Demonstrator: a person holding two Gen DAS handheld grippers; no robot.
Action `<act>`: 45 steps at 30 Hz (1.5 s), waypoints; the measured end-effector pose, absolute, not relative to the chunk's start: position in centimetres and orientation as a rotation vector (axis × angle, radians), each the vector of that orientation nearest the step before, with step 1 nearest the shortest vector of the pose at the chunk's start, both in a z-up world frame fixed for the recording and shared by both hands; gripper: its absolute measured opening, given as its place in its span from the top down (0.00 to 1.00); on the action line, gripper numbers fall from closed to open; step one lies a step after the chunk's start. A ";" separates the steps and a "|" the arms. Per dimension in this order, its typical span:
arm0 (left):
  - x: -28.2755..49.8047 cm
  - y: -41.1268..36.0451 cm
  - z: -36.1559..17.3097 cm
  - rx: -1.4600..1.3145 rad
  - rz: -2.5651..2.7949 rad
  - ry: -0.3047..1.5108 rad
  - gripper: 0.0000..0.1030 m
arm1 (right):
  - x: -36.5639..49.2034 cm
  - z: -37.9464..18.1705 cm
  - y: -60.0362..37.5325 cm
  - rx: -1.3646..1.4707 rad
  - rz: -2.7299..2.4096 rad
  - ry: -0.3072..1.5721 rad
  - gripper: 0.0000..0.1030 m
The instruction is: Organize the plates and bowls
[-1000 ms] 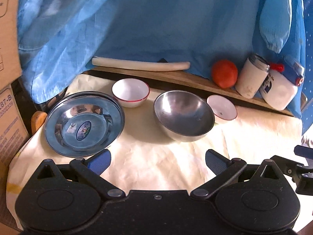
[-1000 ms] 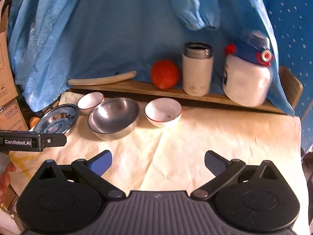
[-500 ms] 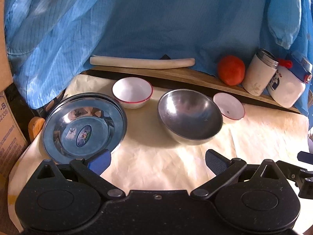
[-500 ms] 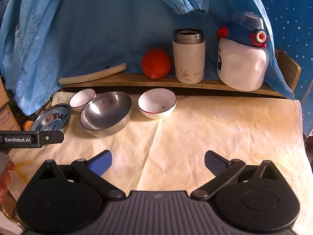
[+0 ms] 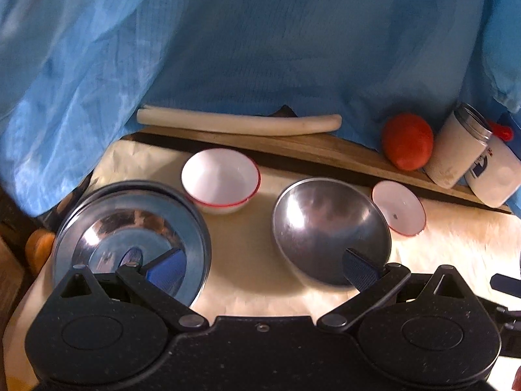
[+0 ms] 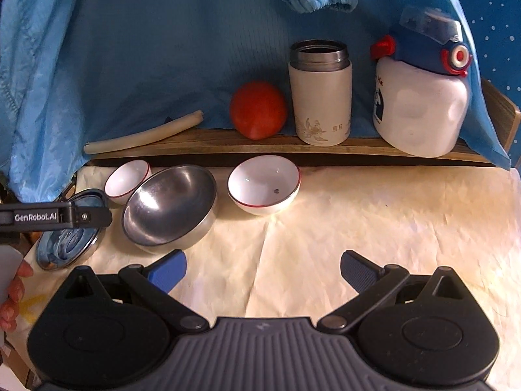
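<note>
"GenRobot.AI" on left tongs [image 6: 57, 216]

I saw a glossy metal plate [image 5: 130, 228], a brushed steel bowl [image 5: 329, 224], glazed white bowls [image 5: 221, 179], creased matt paper [image 6: 374, 221] and a worn wooden shelf [image 6: 228, 146].

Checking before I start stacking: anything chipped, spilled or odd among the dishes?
One oddity: the red-rimmed white bowl right of the steel bowl has a small dark speck inside, dirt or a chip, I cannot tell. No spills; the other white bowl looks clean.
</note>
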State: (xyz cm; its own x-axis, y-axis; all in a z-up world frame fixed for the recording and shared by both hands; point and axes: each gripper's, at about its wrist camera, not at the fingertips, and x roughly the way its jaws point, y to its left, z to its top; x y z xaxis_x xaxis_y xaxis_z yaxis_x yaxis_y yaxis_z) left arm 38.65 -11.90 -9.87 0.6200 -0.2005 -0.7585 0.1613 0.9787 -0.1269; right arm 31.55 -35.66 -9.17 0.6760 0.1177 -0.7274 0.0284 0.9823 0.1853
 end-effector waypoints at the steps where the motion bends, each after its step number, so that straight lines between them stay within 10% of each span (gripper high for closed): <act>1: 39.1 -12.0 -10.0 -0.047 -0.209 0.880 0.01 | 31.9 -9.3 -35.7 0.189 0.050 0.832 0.00; 31: 45.7 -14.8 -13.3 -0.066 -0.338 0.997 0.02 | 39.7 -12.9 -35.2 0.358 0.010 0.916 0.09; 45: 45.7 -14.7 -13.4 -0.070 -0.351 1.003 0.19 | 40.1 -13.3 -34.6 0.369 0.021 0.937 0.22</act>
State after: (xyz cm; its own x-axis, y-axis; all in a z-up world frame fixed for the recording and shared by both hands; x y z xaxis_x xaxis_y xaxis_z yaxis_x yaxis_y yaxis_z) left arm 45.72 -14.74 -13.44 0.4870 -0.3206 -0.8125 0.2566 0.9417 -0.2178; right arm 40.14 -34.56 -13.28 0.5966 0.1768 -0.7829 0.1408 0.9373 0.3189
